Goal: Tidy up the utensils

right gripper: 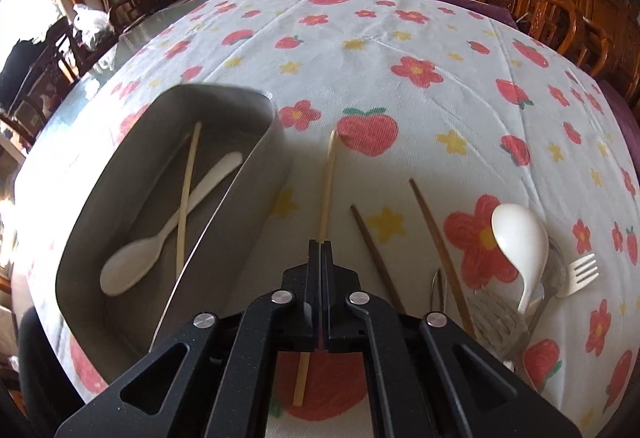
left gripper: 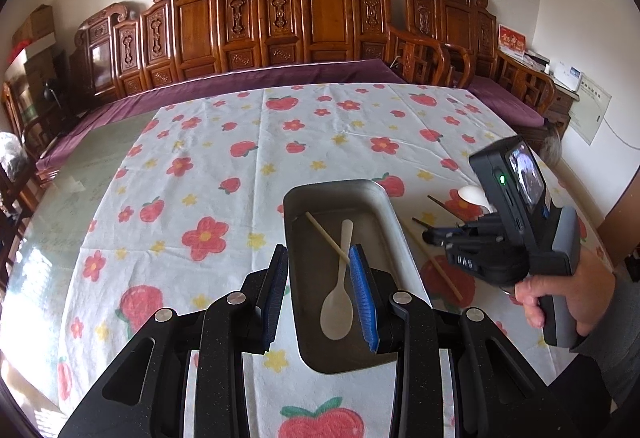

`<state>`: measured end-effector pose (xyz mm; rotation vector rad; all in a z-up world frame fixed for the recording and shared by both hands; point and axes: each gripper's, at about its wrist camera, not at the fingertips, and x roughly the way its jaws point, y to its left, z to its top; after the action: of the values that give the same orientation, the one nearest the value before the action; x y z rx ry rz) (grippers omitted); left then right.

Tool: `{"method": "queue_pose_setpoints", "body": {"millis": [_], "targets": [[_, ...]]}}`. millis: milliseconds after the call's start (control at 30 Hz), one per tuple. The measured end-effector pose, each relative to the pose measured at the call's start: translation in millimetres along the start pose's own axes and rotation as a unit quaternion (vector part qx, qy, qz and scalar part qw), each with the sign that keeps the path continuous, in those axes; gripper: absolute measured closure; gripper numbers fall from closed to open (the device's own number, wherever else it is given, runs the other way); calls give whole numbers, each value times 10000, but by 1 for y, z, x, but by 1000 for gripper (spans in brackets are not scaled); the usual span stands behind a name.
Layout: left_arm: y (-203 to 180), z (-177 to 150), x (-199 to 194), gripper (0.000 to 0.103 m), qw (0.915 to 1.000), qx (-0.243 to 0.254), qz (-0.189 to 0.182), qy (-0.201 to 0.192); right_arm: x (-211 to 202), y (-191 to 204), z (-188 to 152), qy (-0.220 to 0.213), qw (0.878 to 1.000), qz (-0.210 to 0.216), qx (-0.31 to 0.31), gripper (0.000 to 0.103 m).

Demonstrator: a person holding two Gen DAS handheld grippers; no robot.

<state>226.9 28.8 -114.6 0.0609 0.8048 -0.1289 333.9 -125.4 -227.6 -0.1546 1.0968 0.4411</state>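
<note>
We see our right claw closed on a pale chopstick, which runs ahead of the tips and also trails back beneath the claw. To the claw's left sits a grey tray holding a white spoon crossed by another pale chopstick. To its right, two dark chopsticks, a white ladle and a white fork lie on the flower-printed worktop.

Right gripper's fingers hide the pale chopstick's middle.
</note>
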Motion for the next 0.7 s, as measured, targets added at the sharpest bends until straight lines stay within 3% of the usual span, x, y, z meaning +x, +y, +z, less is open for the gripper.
{"method": "queue_pose_setpoints", "body": {"millis": [33,133,200,267,467,700], "targets": [[0,-1,-1,73,10000,13,-1,5,2,2,-3,18,10000,-54,-48,81],[-2,-3,-2,73,10000,35,14,14,9,7,-12,122,9997,-142,-169,80],[-1,-3,-2,73,10000,18,22,9,8,13,-15,72,9985,-379,-389,94],[-1,-3,-2,73,10000,3,38,11,5,11,-16,86,9989,-334,-331,97],[-18,-5,5,73,9999,-1,-104,95,-60,-23,-30,-496,9986,-157,50,97],[-75,-7,23,72,9985,212,-457,225,-123,-78,-71,-798,9955,-322,403,97]]}}
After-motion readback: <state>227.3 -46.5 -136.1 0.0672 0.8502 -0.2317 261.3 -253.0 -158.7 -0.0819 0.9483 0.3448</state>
